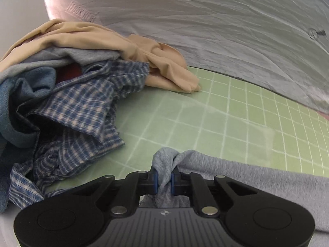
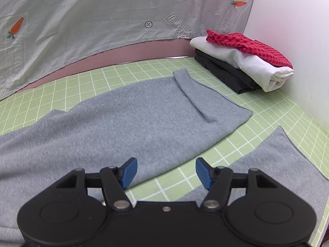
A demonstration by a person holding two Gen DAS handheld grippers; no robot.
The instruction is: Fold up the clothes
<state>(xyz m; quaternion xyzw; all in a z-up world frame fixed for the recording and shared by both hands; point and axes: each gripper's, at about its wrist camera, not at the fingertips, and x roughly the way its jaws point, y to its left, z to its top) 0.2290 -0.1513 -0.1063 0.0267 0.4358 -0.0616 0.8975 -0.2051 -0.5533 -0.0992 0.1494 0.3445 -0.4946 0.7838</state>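
A grey fleece garment (image 2: 127, 119) lies spread flat on the green grid mat (image 2: 98, 78); it looks like trousers, with a second leg (image 2: 277, 156) at the lower right. My left gripper (image 1: 164, 182) is shut on a bunched corner of this grey garment (image 1: 257, 177), which trails off to the right. My right gripper (image 2: 166, 173) hangs open just above the gap between the two legs, nothing between its blue pads (image 2: 128, 173).
A heap of unfolded clothes sits left of the left gripper: blue checked shirt (image 1: 82, 111), tan garment (image 1: 102, 43), blue cloth (image 1: 20, 94). A folded stack (image 2: 242, 61), red checked on white on dark grey, stands at the mat's far right corner. A pale sheet (image 2: 82, 20) hangs behind.
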